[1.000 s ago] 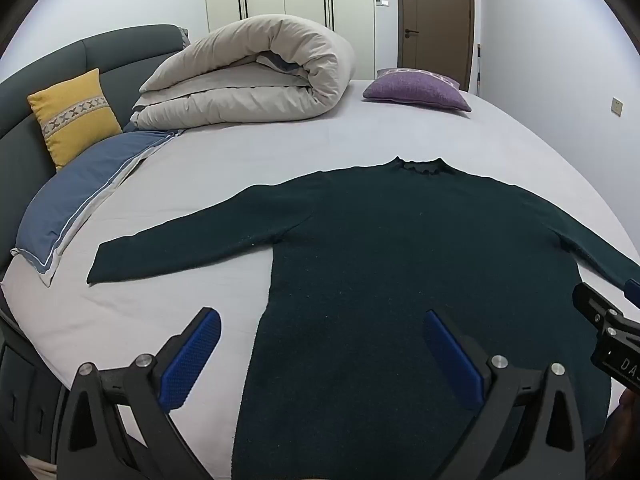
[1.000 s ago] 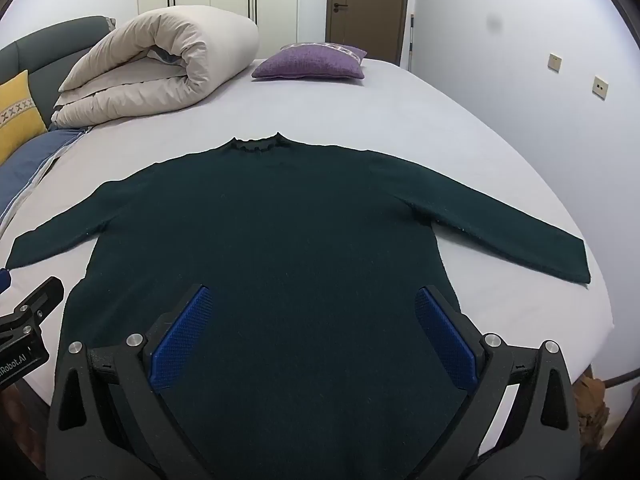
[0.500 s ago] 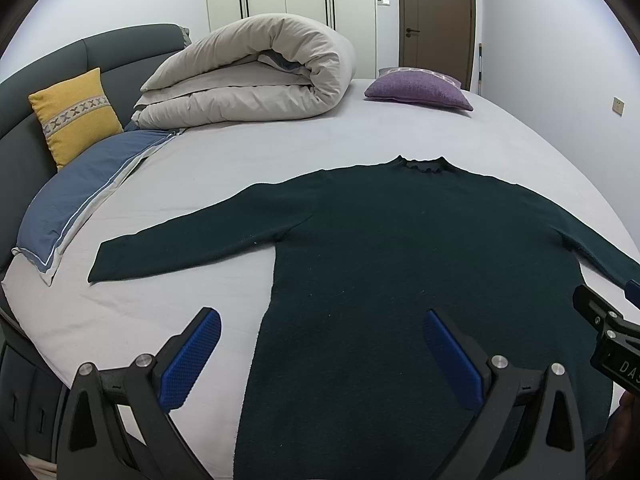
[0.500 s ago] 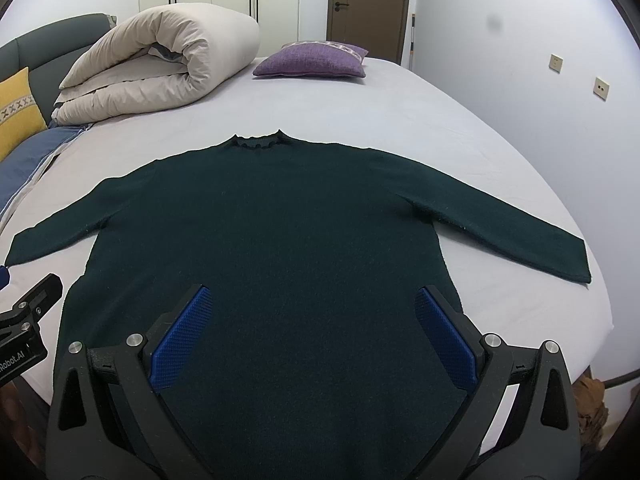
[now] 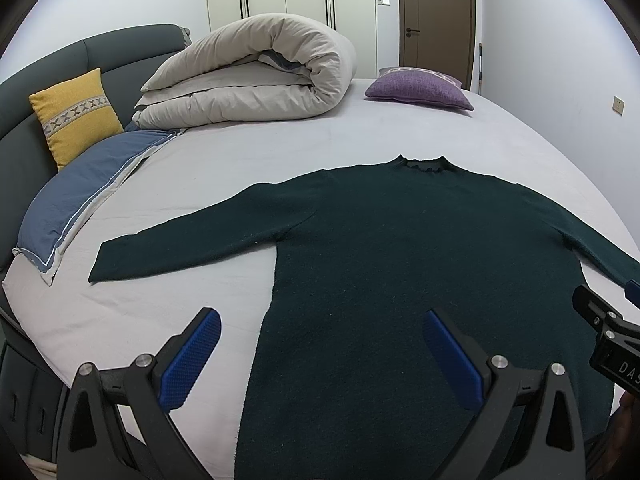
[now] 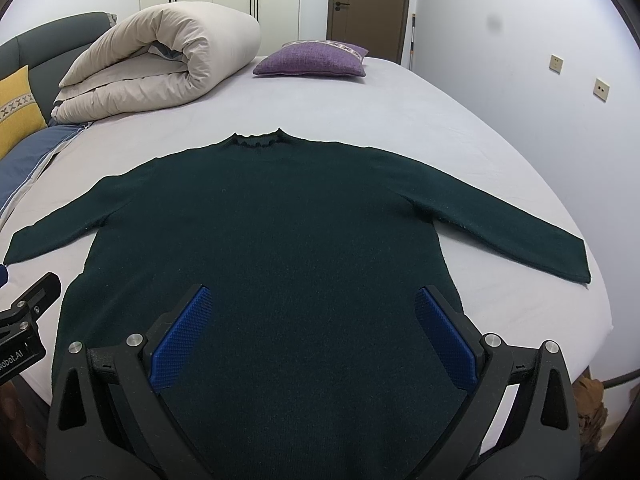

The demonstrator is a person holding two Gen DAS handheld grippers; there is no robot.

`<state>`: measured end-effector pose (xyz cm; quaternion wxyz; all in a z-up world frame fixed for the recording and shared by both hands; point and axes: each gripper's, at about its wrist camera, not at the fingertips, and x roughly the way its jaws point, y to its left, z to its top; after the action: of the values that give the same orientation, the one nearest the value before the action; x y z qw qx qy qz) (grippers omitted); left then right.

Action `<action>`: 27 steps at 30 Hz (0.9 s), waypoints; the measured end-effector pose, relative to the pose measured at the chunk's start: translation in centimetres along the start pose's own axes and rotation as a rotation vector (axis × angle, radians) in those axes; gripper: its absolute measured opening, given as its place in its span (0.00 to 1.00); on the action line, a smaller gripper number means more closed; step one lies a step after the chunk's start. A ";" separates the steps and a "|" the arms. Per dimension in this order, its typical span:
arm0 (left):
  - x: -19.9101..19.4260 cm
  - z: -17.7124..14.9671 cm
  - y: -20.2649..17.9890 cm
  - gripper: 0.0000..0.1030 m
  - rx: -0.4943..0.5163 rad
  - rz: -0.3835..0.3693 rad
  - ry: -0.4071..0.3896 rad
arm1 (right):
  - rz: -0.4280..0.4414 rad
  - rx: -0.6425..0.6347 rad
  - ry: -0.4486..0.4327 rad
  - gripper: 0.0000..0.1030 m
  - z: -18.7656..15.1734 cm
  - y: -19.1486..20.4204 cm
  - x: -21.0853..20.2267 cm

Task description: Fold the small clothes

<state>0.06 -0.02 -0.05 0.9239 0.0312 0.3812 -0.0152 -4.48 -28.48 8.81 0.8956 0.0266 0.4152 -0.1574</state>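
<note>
- Spanning the grey bed (image 5: 248,160), a dark green sweater (image 5: 400,264) lies flat and face up, hem towards the person, collar (image 6: 256,142) away, both sleeves spread out to the sides.
- Rolled duvet (image 5: 248,76), blue pillow (image 5: 68,196), yellow cushion (image 5: 76,114) and purple cushion (image 6: 312,62) sit at the far end and far left, well apart from the sweater.
- Sweater's long axis, hem to collar, runs straight ahead of both grippers; the sleeve line crosses it left to right.
- Left sleeve (image 5: 192,236) extends out to the left, its cuff ahead of the left gripper; right sleeve (image 6: 512,228) ends near the bed's right edge.
- Left gripper (image 5: 320,348): jaws wide, empty, held above the left side seam near the hem; one finger over bare sheet, the other over the body.
- Right gripper (image 6: 312,324): jaws wide, empty, held over the lower body, nearer the right seam.
- Judgement: no fold made yet. Each sleeve lies on its own gripper's side, so the left is nearer the left cuff and the right nearer the right cuff; either sleeve would fold inward across the long axis.
</note>
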 end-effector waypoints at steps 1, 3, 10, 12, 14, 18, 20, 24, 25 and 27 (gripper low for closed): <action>-0.2 0.3 0.0 1.00 0.000 0.000 0.000 | 0.000 0.000 0.000 1.00 0.0 0.0 0.0; -0.2 0.3 0.0 1.00 0.000 0.000 0.000 | -0.001 0.000 -0.001 1.00 0.0 0.0 0.0; -0.2 0.3 0.0 1.00 0.000 0.000 0.000 | 0.000 -0.002 0.001 1.00 -0.1 0.0 0.1; -0.2 0.3 0.0 1.00 0.001 0.001 0.000 | -0.001 -0.001 0.001 1.00 -0.1 0.0 0.1; -0.2 0.3 0.0 1.00 0.000 0.001 0.000 | -0.001 -0.001 0.002 1.00 -0.1 0.1 0.1; 0.0 0.2 0.2 1.00 0.001 0.000 0.001 | -0.001 -0.001 0.002 1.00 -0.1 0.1 0.1; 0.1 0.1 0.3 1.00 0.001 0.001 0.001 | -0.001 -0.002 0.003 1.00 -0.1 0.1 0.1; 0.1 0.0 0.3 1.00 0.000 0.001 0.001 | -0.001 -0.002 0.004 1.00 -0.4 0.1 0.1; 0.1 0.1 0.3 1.00 0.000 0.001 0.002 | 0.000 -0.002 0.005 1.00 -0.3 0.1 0.2; 0.1 0.1 0.3 1.00 0.000 0.001 0.001 | 0.000 -0.002 0.004 1.00 -0.3 0.1 0.1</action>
<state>0.15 0.29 -0.03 0.9237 0.0314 0.3816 -0.0150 -4.58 -28.34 8.49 0.8947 0.0261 0.4172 -0.1571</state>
